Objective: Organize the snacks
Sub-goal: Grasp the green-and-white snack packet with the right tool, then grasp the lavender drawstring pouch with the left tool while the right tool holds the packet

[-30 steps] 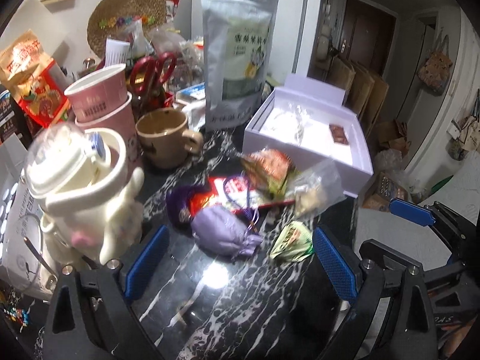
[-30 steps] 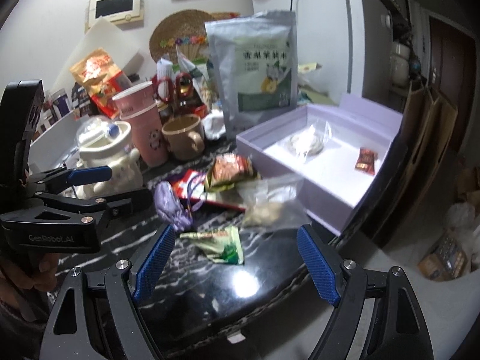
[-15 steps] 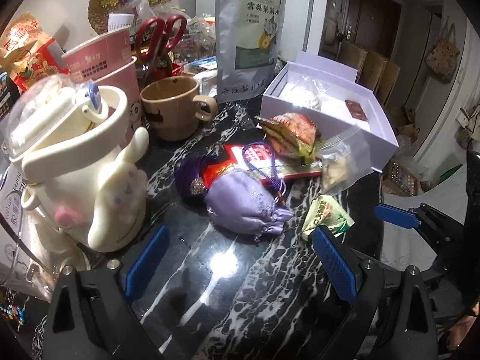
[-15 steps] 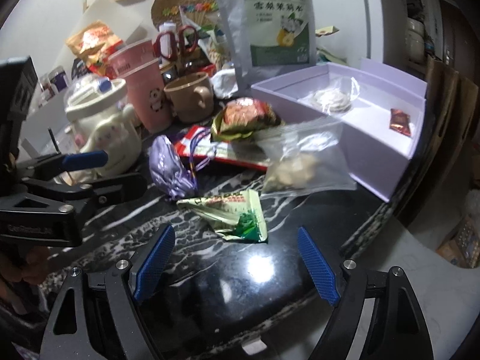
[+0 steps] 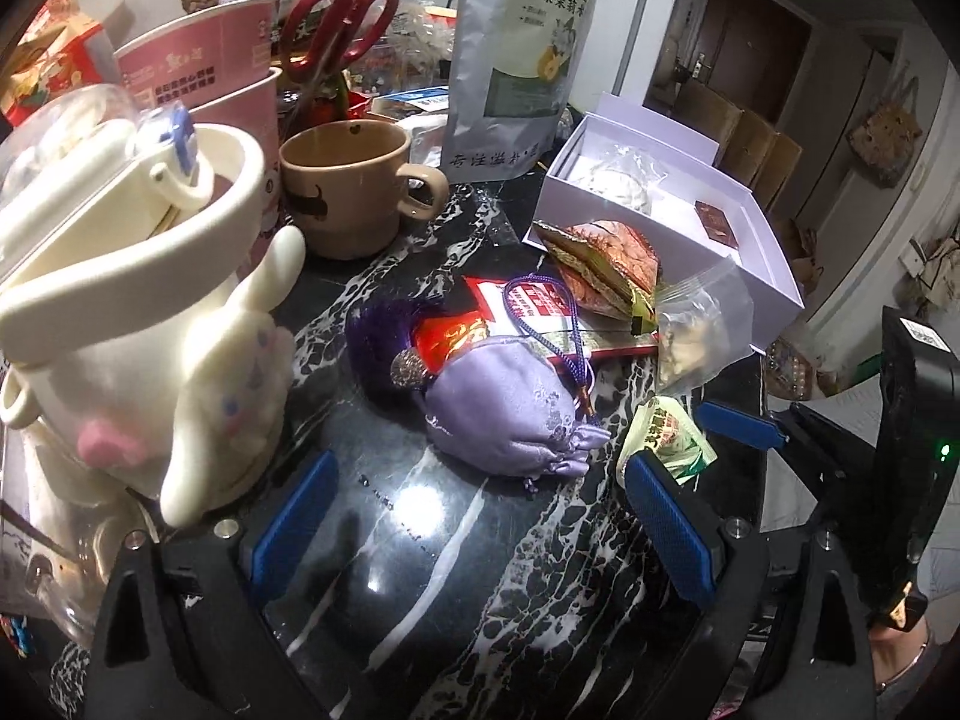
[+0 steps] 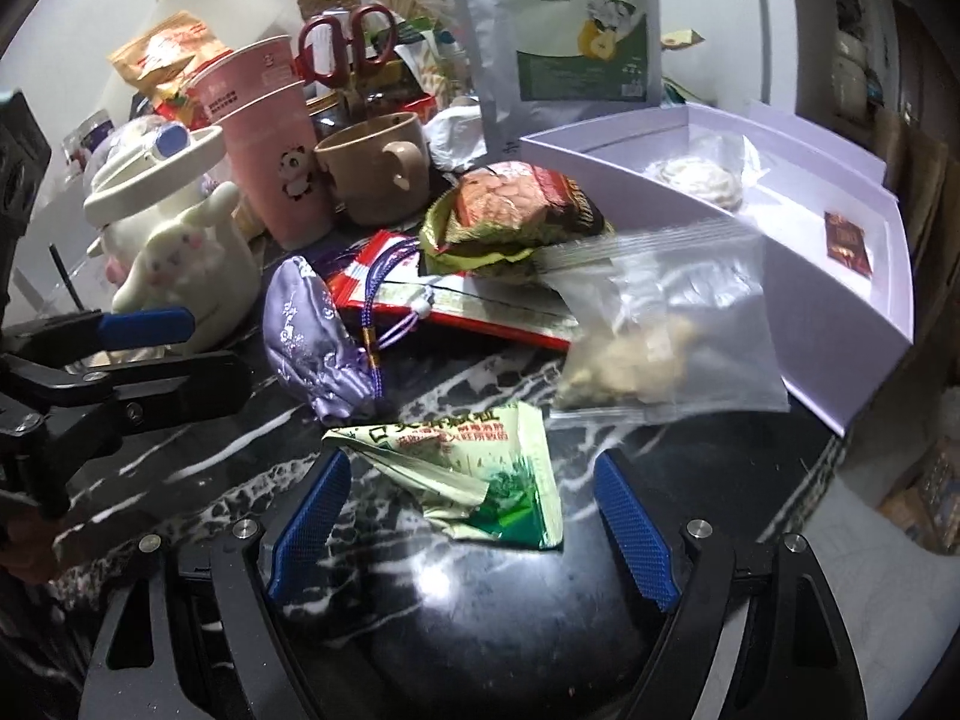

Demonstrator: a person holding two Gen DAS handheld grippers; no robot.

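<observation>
Snacks lie loose on the black marble table [image 5: 420,570]. A green-and-white packet [image 6: 474,468] sits just in front of my open right gripper [image 6: 468,528], partly between its blue pads. My open left gripper [image 5: 474,516] hovers close before a lilac drawstring pouch [image 5: 510,414]. Behind these lie a flat red packet [image 5: 516,324], an orange-green snack bag [image 6: 510,216] and a clear zip bag [image 6: 666,342]. The open lilac box [image 6: 840,324] on the right holds a clear-wrapped white item [image 6: 702,180] and a small brown packet [image 6: 846,240].
A cream cartoon-rabbit container [image 5: 132,312] stands close on the left. Behind it are pink cups [image 6: 270,132], a brown mug [image 5: 348,186], red scissors [image 6: 348,42] and a tall grey pouch [image 5: 516,54]. The table edge [image 6: 798,516] drops off at the right.
Both grippers have moved forward and lower toward the snacks. The green packet now sits at the right gripper's pads, and the lilac pouch is closer to the left gripper.
</observation>
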